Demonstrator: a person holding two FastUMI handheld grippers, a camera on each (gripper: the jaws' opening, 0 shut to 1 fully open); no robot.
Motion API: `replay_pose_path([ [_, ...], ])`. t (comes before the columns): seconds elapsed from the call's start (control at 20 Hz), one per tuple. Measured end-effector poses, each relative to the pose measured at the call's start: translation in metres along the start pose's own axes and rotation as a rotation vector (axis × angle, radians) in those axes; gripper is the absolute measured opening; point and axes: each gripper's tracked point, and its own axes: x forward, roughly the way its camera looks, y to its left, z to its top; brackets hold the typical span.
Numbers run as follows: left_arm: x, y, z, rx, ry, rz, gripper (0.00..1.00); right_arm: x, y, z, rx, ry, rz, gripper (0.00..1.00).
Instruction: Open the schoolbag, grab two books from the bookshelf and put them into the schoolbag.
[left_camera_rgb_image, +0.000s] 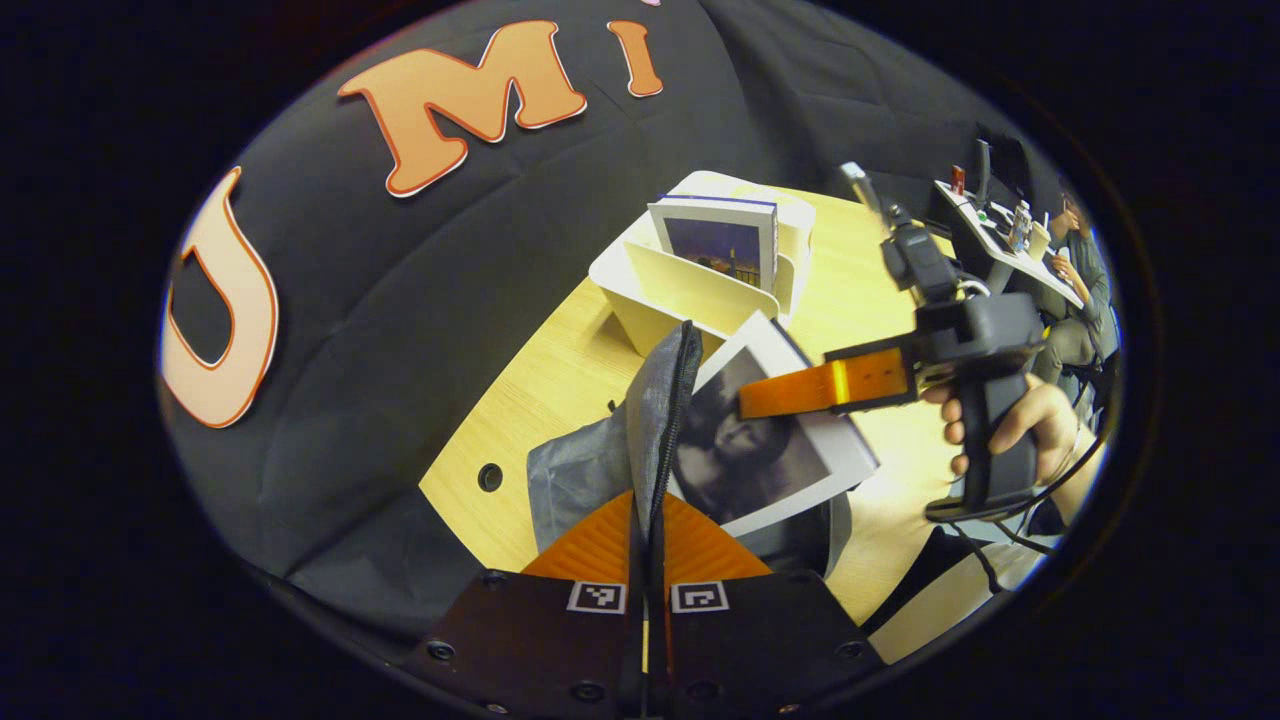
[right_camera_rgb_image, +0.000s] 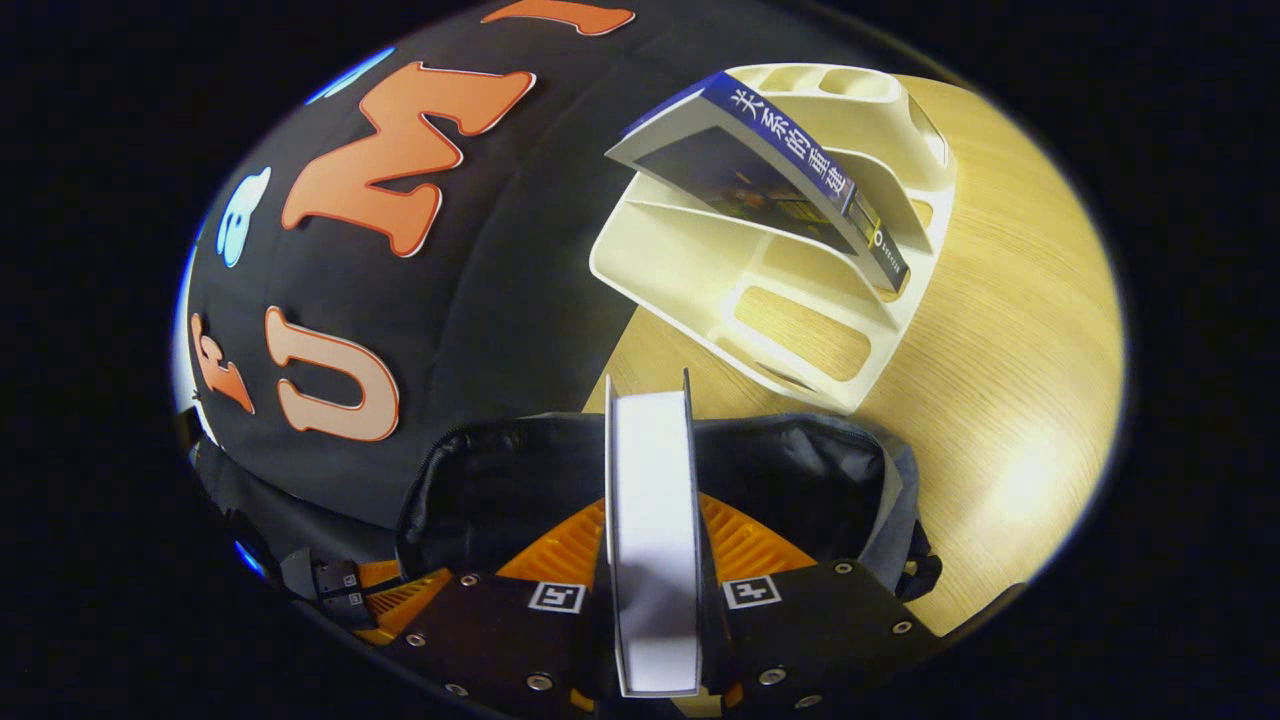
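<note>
Light wooden table (right_camera_rgb_image: 1000, 330), black cloth wall (left_camera_rgb_image: 420, 300)

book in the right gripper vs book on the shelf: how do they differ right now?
The held book is clamped between the right gripper fingers over the open schoolbag; the shelf book leans in a slot of the cream bookshelf, untouched. The held book has a greyish portrait cover with a white border; the shelf book has a dark cover and blue spine. Both are thin paperbacks.
</note>
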Motion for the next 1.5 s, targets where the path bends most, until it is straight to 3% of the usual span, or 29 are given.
replay_pose_path([
  [0.4,0.001,0.015,0.009,0.044,-0.018,0.064,0.02,0.027,0.019,-0.038,0.05,0.051,0.072,0.36],
  [0.6,0.0,0.02,0.008,0.038,-0.017,0.079,0.02,0.02,0.017,-0.05,0.038,0.105,0.065,0.35],
  [0.75,-0.003,0.026,0.009,0.055,-0.016,0.101,0.02,0.021,0.001,-0.068,-0.001,0.152,0.013,0.35],
  [0.95,-0.018,0.002,0.011,0.05,-0.033,0.063,0.03,0.046,0.005,-0.079,0.058,0.185,0.024,0.35],
  [1.15,-0.019,-0.002,0.017,0.078,-0.042,0.068,0.02,0.066,0.003,-0.093,0.024,0.192,-0.035,0.38],
  [1.25,-0.017,0.001,0.013,0.065,-0.031,0.074,0.02,0.065,-0.011,-0.093,-0.036,0.183,-0.107,0.47],
  [1.3,-0.016,0.005,0.008,0.053,-0.026,0.078,0.02,0.061,-0.023,-0.093,-0.079,0.181,-0.162,0.41],
  [1.35,-0.015,0.007,0.004,0.044,-0.022,0.081,0.03,0.056,-0.036,-0.092,-0.119,0.188,-0.214,0.6],
  [1.4,-0.013,0.008,-0.001,0.039,-0.02,0.081,0.02,0.053,-0.044,-0.09,-0.144,0.19,-0.246,0.71],
  [1.5,-0.01,0.006,-0.006,0.031,-0.02,0.072,0.02,0.041,-0.055,-0.085,-0.168,0.19,-0.271,0.8],
])
